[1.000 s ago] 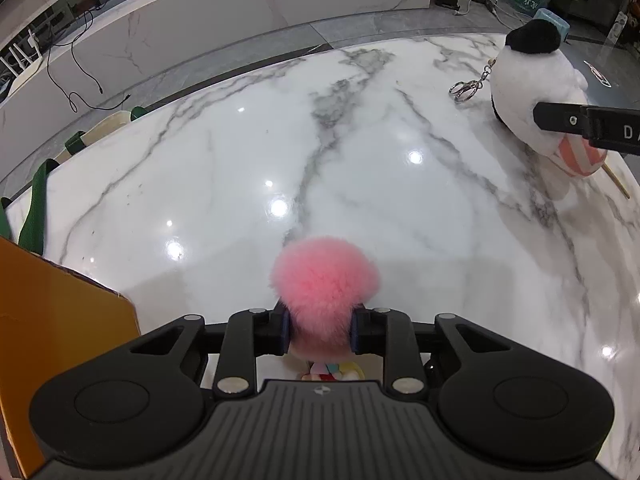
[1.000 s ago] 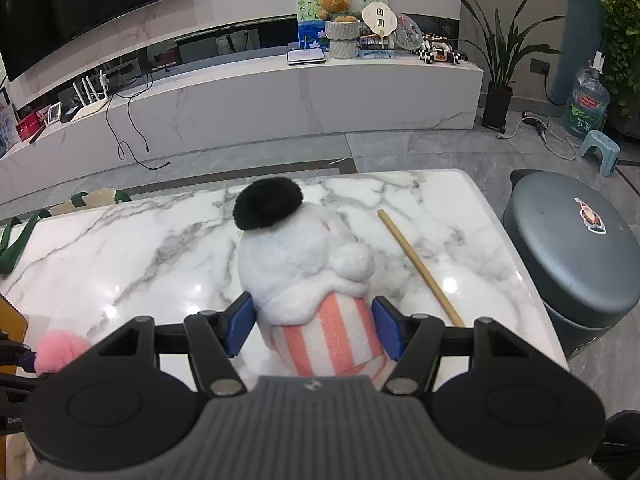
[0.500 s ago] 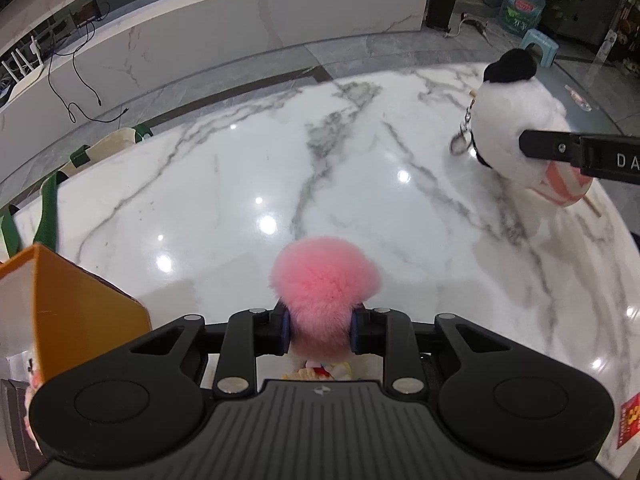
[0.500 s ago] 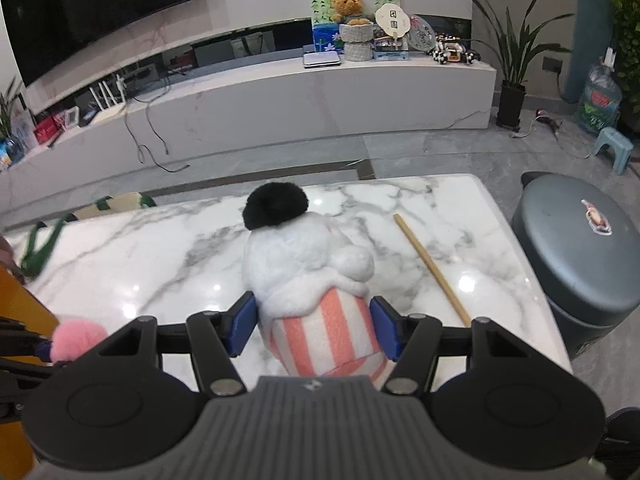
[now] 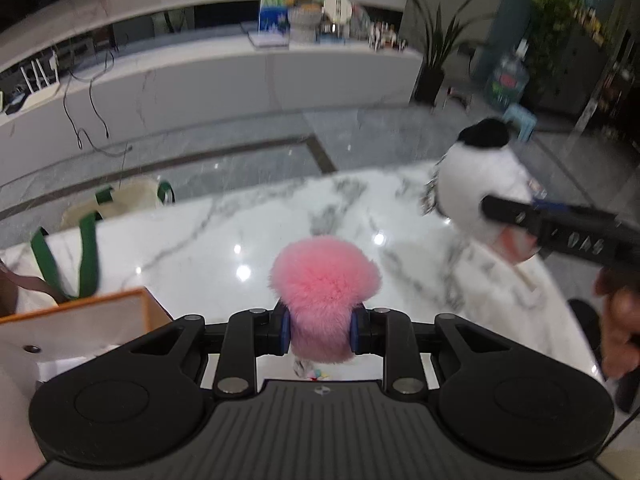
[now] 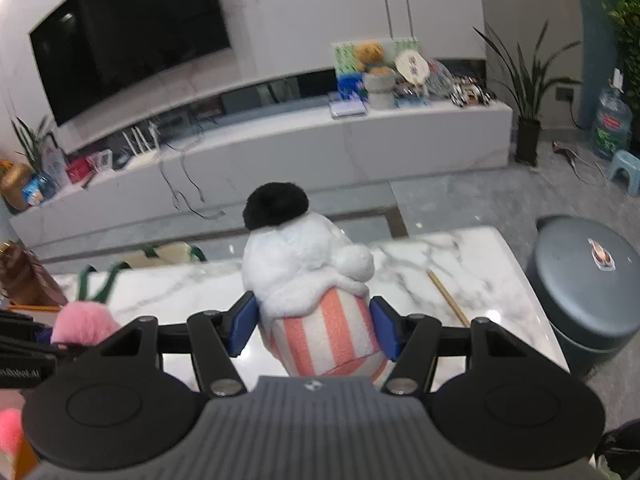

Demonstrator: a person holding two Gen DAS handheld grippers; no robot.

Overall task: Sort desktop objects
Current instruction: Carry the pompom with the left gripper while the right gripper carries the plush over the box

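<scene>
Left wrist view: left gripper (image 5: 319, 334) clamped on a pink pompom (image 5: 324, 280), blue pads pressed into the fluff from both sides, small coloured beads dangling beneath. Lifted clear of the marble table (image 5: 200, 248), where a second ago sat low over the surface; far more of the room now in frame, TV bench and plant included. Orange box (image 5: 80, 320) with open white interior at lower left, much closer and more exposed than before; a cream tote with green handles (image 5: 100, 208) beyond the table edge. At right, the other tool's black finger across a white plush with black cap (image 5: 480, 184), also raised off the marble. A hand (image 5: 618, 320) blurred at far right. Right wrist view: right gripper (image 6: 314, 330) closed around the plush (image 6: 308, 264) at its striped pink-and-white base (image 6: 324, 332), pads touching both flanks. Plush raised above the table compared with a second ago; wooden stick (image 6: 446, 298) left lying on the marble; grey bin (image 6: 588, 280) off the right edge. Pompom visible at lower left. Both pickups apparently complete; carrying phase under way, probably toward the box, with release there the likely remaining step.
</scene>
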